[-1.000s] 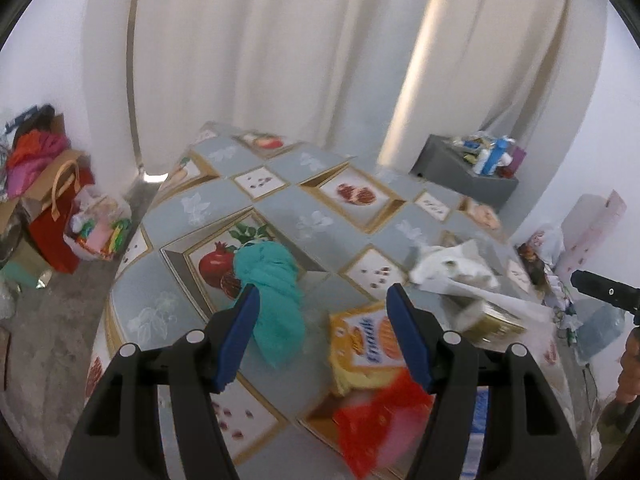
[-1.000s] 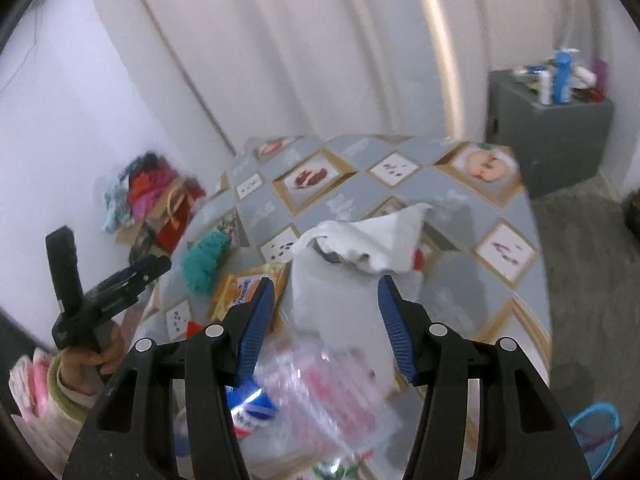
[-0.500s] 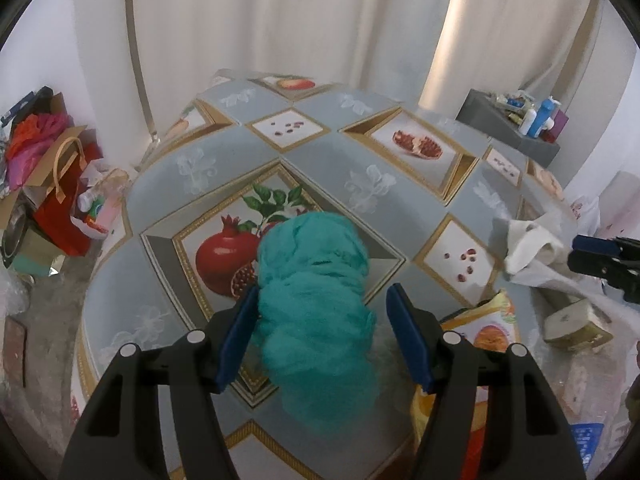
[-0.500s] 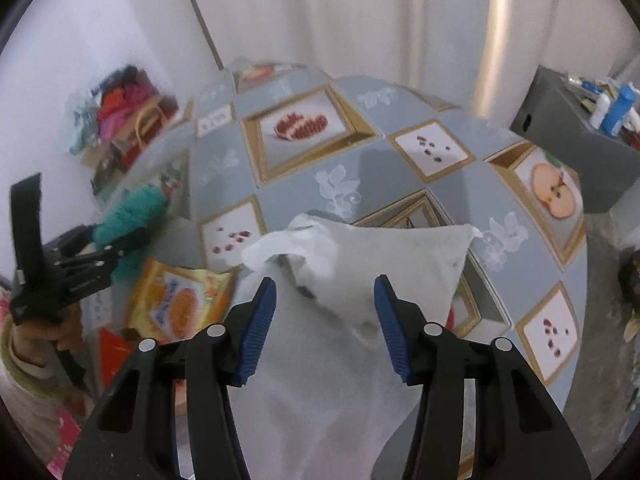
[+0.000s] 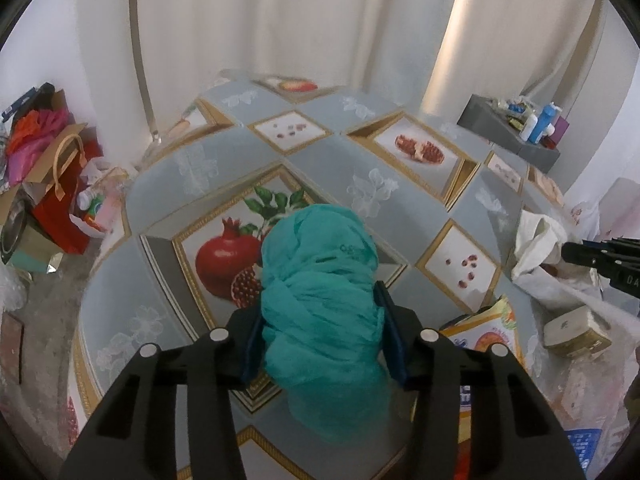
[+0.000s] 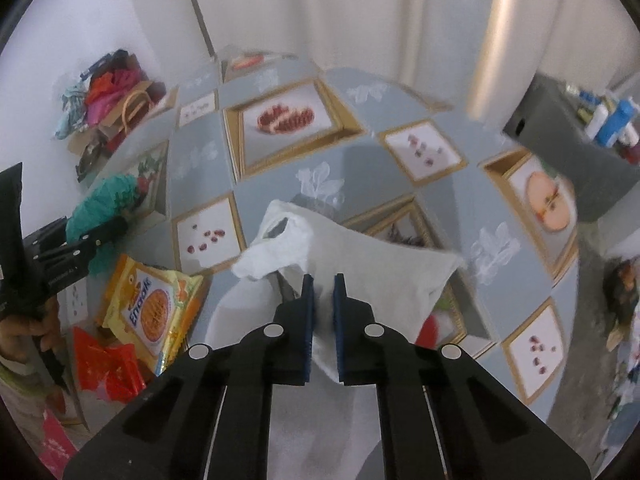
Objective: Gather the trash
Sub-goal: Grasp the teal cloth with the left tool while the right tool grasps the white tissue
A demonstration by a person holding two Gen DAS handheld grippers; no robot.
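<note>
Left wrist view: left gripper (image 5: pixel 318 334) has its blue pads pressed around a crinkly teal plastic bag wad (image 5: pixel 320 300) on the fruit-print tablecloth (image 5: pixel 200 152) — bare cloth beyond it. Right wrist view: right gripper (image 6: pixel 322 312) pinches a thin white plastic bag (image 6: pixel 360 256) mid-table — orange snack packet (image 6: pixel 154 312) near the left edge.

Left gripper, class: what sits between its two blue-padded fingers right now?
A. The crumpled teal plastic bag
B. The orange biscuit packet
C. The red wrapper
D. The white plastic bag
A: in the left wrist view the left gripper has its blue pads on either side of the crumpled teal plastic bag, pressing its sides.
</note>
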